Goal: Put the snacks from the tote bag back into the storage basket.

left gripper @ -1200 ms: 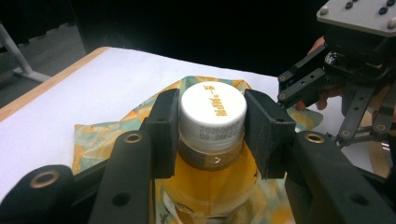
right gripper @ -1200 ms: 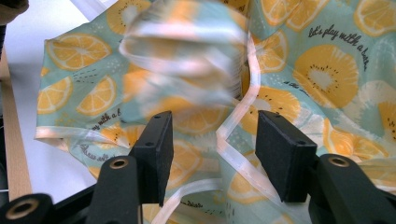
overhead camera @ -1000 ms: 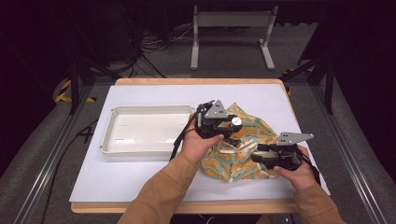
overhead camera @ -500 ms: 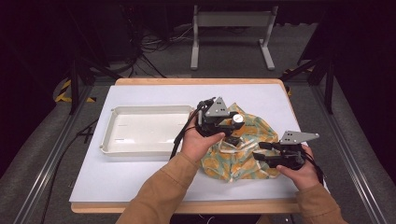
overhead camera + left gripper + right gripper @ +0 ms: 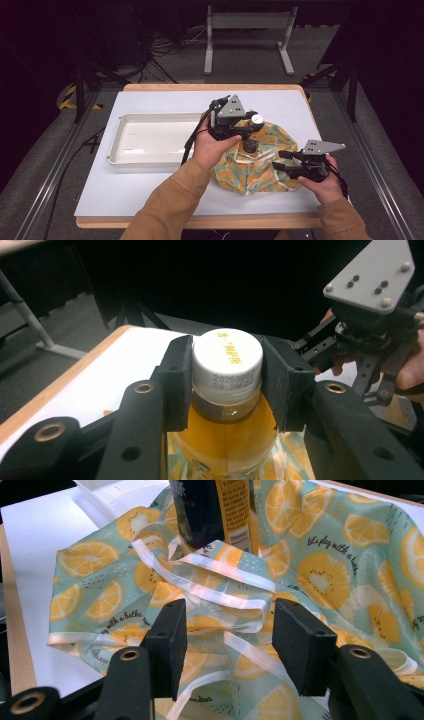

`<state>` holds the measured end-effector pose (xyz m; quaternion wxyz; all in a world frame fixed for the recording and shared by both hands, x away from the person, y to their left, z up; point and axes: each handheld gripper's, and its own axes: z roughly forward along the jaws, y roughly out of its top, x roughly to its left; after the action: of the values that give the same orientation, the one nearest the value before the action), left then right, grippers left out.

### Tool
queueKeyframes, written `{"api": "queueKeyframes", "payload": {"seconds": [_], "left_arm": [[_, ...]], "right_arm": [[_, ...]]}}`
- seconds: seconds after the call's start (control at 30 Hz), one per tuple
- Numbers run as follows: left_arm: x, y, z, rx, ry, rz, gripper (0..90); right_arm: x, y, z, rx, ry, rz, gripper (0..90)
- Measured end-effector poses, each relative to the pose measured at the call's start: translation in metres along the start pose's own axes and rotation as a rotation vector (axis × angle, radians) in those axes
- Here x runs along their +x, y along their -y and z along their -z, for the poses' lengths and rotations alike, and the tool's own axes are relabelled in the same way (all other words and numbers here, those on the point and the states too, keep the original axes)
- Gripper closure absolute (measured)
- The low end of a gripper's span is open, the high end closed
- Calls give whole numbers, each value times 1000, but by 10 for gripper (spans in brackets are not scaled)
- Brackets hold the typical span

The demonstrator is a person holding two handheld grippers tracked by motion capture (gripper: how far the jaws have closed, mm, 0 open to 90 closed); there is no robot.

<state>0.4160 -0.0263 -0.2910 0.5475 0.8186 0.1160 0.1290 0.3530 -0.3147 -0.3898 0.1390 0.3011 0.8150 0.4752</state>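
The lemon-print cloth bag [image 5: 260, 167] sprawls on the table under both grippers, and in the right gripper view it spreads ahead of and beneath the right gripper [image 5: 230, 630], whose jaws have just been closing a bit but stand apart with the bag's white-trimmed hem [image 5: 227, 587] bunched just beyond the gap, pads not pressing it as far as I can see; the left gripper [image 5: 227, 385] is clamped on the bottle [image 5: 225, 440] of orange drink right at the neck, one pad each side, white cap [image 5: 228, 365] poking up between the jaws. The bottle's body hangs below them, over the bag.
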Motion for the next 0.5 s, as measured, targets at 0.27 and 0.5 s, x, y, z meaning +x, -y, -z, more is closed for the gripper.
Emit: {"api": "queueKeyframes", "payload": {"seconds": [0.27, 0.5], "left_arm": [[1, -11, 10, -28, -2, -1, 585], [1, -20, 17, -20, -12, -23, 585]], "right_arm": [[0, 0, 1, -6, 3, -2, 489], [1, 0, 2, -7, 4, 0, 490]]}}
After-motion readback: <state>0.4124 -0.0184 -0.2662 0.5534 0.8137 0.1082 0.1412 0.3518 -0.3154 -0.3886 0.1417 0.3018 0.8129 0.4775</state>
